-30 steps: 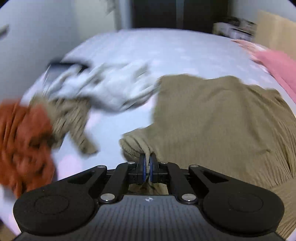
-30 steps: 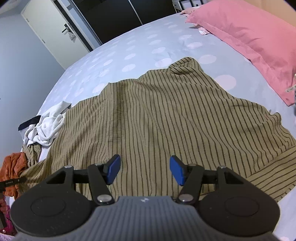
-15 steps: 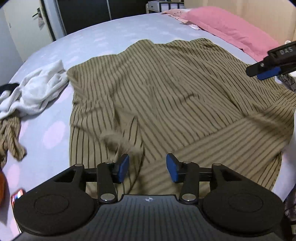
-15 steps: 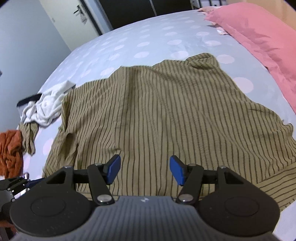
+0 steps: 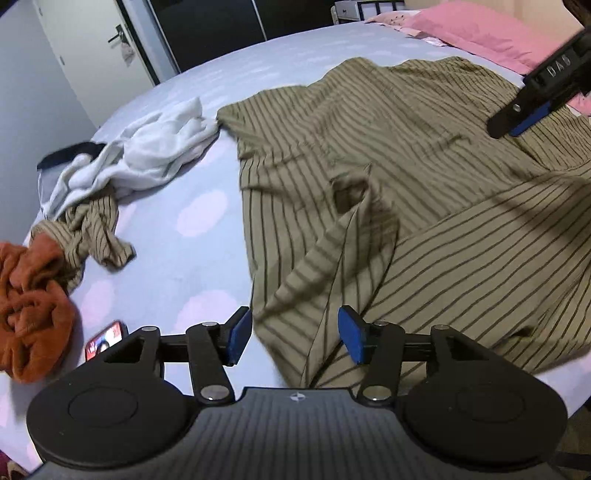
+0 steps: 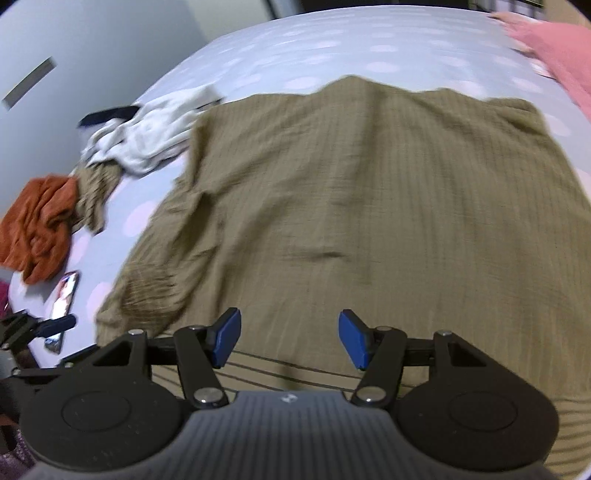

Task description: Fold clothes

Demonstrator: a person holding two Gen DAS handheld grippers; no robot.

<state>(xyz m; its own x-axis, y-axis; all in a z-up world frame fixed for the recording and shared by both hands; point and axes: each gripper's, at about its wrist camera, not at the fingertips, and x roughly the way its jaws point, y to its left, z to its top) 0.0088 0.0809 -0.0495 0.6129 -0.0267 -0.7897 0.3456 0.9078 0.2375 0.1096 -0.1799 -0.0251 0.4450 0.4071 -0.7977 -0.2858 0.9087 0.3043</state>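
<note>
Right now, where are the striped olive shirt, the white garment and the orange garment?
striped olive shirt (image 5: 424,155): left wrist view, flat middle of its body.
white garment (image 5: 155,147): left wrist view, bunched centre folds.
orange garment (image 5: 26,295): left wrist view, crumpled middle.

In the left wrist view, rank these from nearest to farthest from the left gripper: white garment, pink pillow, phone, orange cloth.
1. Phone: just left of the left gripper, on the bedsheet.
2. Orange cloth: further left, at the bed's edge.
3. White garment: upper left, beside the striped shirt.
4. Pink pillow: far top right.
</note>
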